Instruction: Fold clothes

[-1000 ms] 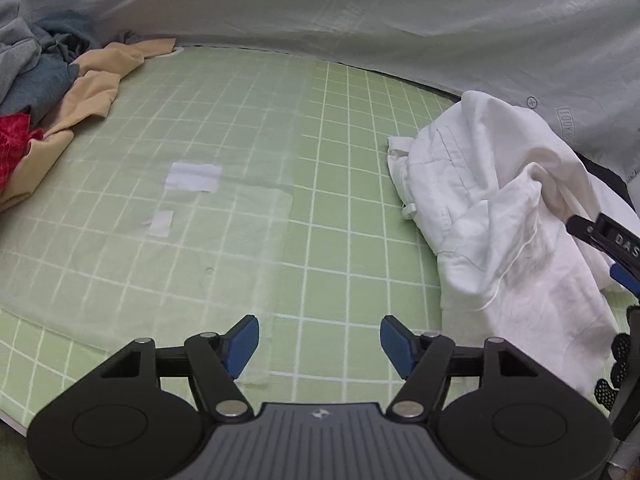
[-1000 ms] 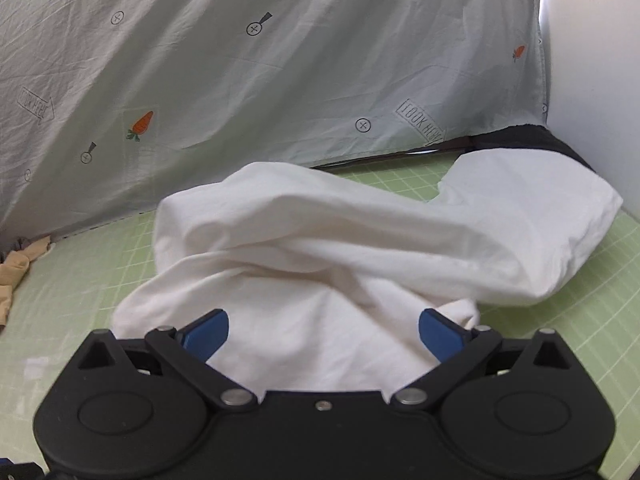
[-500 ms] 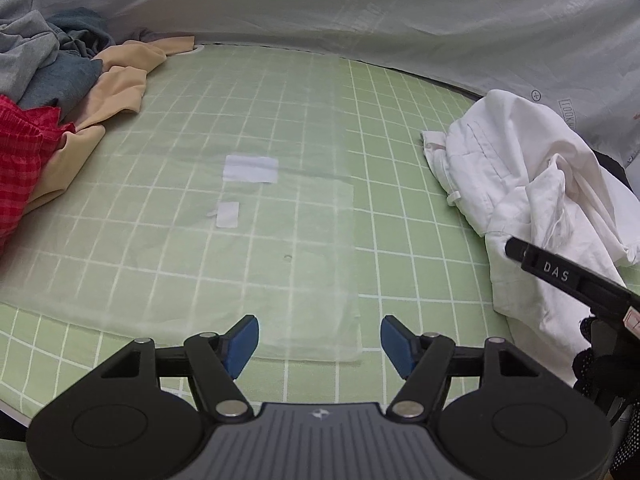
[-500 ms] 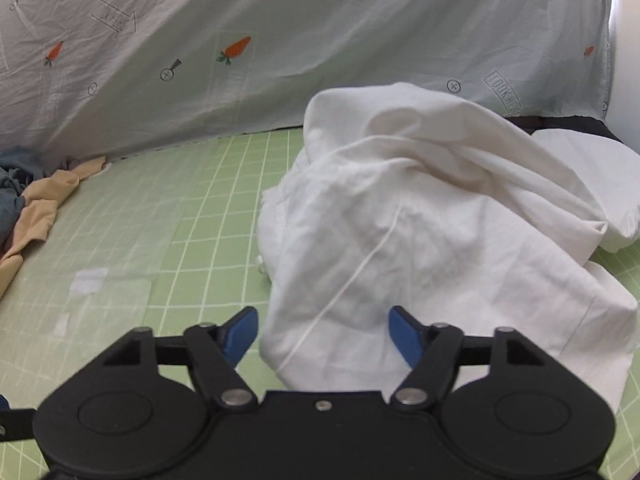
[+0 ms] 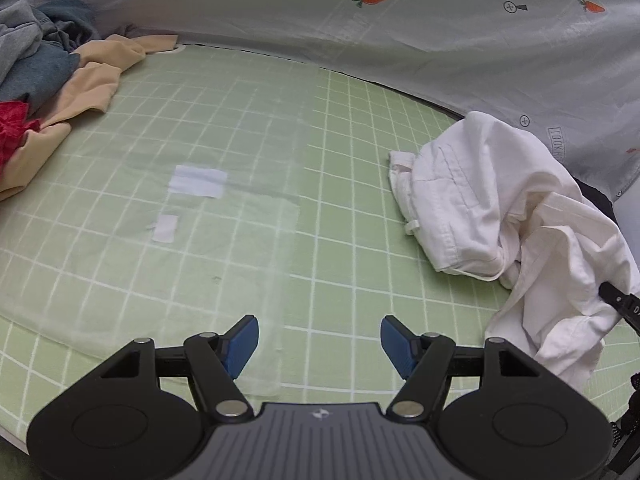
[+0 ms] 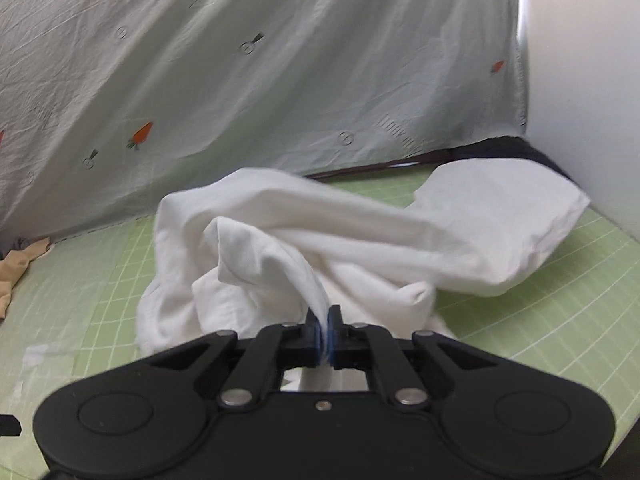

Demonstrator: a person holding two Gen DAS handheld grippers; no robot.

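On the grey sheet (image 5: 460,44) hung behind the table I can read one boxed label, "LOOK H…", its end cut off by the white garment (image 5: 492,216); the rest of the print is orange carrots and small circle-and-handle marks. My right gripper (image 6: 324,330) shows white letters at the edge of the left camera's view, too cropped to read. The work surface is a green mat (image 5: 352,184) with a white grid, a clear film over its left part and two white tape patches (image 5: 198,181) stuck on it. A pile of clothes (image 5: 52,76), grey, blue, tan and red, sits at the far left corner, partly out of frame. The white garment lies crumpled on the right side of the mat; my right gripper is clamped on a fold of it, the fabric blurred there. My left gripper (image 5: 319,344) stands open above bare mat, nothing between its blue pads (image 5: 242,344). A dark object behind the garment I cannot make out.
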